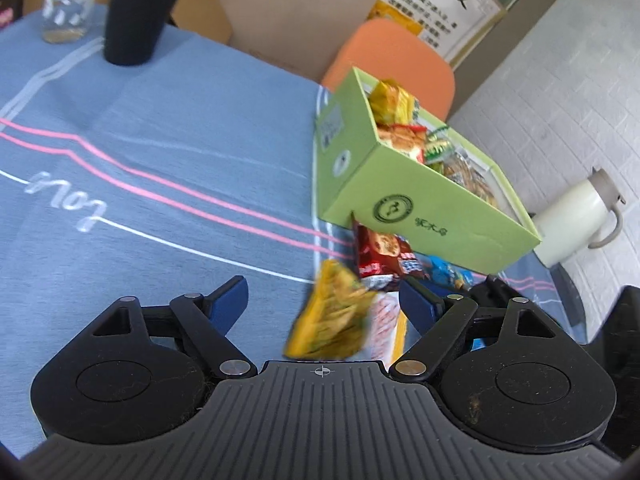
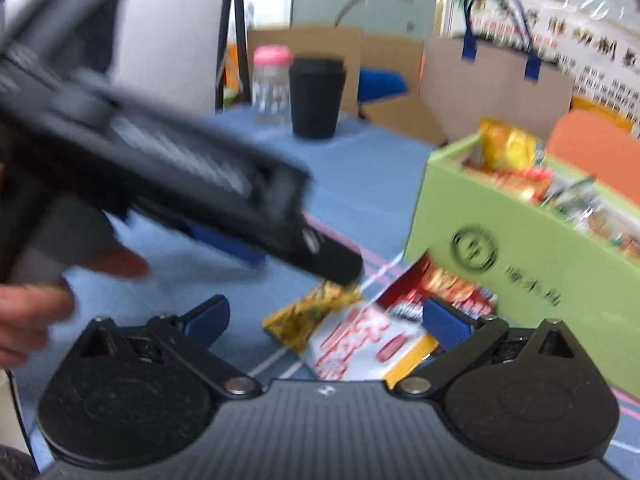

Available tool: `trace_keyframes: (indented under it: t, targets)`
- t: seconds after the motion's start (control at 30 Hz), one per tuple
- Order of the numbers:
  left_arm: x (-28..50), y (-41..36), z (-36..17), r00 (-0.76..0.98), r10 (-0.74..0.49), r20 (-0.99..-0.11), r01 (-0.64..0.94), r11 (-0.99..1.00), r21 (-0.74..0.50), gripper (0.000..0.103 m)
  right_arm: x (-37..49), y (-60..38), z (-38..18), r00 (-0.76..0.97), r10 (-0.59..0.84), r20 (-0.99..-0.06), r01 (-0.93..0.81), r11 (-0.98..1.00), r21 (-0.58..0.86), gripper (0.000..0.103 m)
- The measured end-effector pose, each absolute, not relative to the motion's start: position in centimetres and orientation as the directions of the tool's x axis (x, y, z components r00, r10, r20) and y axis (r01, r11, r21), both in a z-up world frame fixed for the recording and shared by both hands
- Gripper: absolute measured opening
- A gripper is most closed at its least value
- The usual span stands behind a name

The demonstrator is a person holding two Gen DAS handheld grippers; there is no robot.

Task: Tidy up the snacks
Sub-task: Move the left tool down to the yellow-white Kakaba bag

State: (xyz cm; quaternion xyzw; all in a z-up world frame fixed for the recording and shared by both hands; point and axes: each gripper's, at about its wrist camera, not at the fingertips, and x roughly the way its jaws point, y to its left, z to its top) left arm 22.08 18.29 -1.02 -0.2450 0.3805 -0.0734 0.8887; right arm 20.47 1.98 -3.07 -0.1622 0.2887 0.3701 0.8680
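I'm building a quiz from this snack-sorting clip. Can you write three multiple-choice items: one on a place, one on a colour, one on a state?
1. Where does the yellow snack packet lie?
A. inside the green box
B. on the blue tablecloth, in front of the box
C. beside the black cup

2. What colour is the clear jar's lid?
A. pink
B. green
C. black

3. How is the left tool set?
A. shut on a packet
B. open, holding nothing
C. shut, empty

Answers: 1 B, it lies on the tablecloth before the green box. 2 A, the right wrist view shows it pink. 3 B, its blue pads stand apart, gripping nothing.
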Motion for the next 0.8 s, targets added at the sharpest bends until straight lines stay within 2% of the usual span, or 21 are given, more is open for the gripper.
trace_keyframes:
  t: [0.2,0.3,0.4,0.8]
  targets:
    - [20.6,19.3,-1.7,0.698,-0.338,-0.631,-0.063,0.849,-0.524,0.071,16.5,1.2,-2.9,0.564,0.573,-0.595,-0.714,0.700,-0.003,0.102]
    - [21.1,18.7,-1.6,0.687,-0.368,-0.627,-0.045,0.839,-0.542,0.071,16.9,1.1,-2.6,0.617,0.524,-0.588,-0.658,0.753,-0.019,0.102]
    - [22.0,17.8,-0.9,0.676,-0.392,-0.624,-0.017,0.838,-0.545,0.072,17.9,0.8,-2.5,0.610,0.537,-0.583,-0.629,0.775,0.056,0.102]
    - [23.5,16.0,-2.1,0.628,-0.324,-0.707,-0.035,0.896,-0.443,0.067,20.5,2.7,-4.1,0.564,0.542,-0.623,-0.671,0.741,0.038,0.102]
